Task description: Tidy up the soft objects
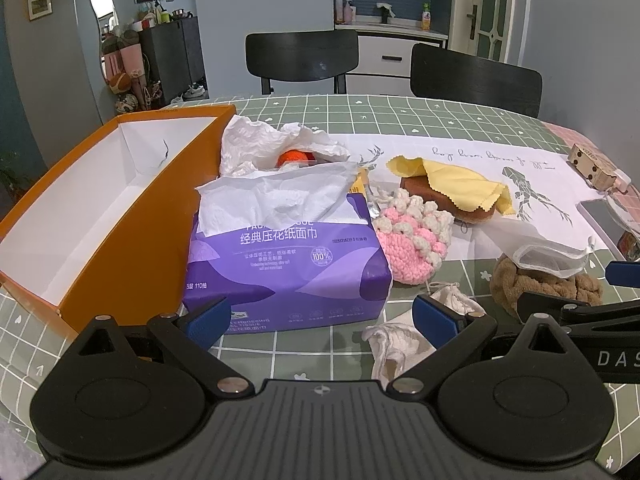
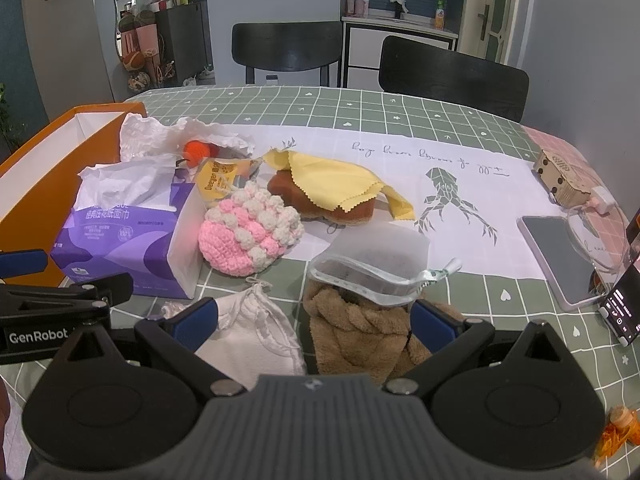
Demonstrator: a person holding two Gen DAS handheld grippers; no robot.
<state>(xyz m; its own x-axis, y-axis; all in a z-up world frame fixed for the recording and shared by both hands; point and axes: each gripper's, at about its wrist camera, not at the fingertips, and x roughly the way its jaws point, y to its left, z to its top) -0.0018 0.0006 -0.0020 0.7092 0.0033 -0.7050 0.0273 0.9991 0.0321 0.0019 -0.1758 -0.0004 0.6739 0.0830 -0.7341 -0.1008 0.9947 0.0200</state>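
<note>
Right gripper [image 2: 314, 322] fingers spread wide, empty, straddling fluffy brown plush towel [image 2: 356, 332] and probably white drawstring cloth pouch [image 2: 256, 332]; left gripper [image 1: 320, 318] likewise wide, empty.

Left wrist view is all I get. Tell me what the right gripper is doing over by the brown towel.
Observer: The right gripper is open, straddling the brown towel, with nothing gripped.
Operator: Say what sits past the flat phone on the right.
Observer: A second phone, propped up with its screen lit, near the table's right edge.
Operator: Name the yellow thing behind the pink crochet piece.
Observer: A yellow printed packet, lying between the tissue pack and the pink crochet piece.
</note>
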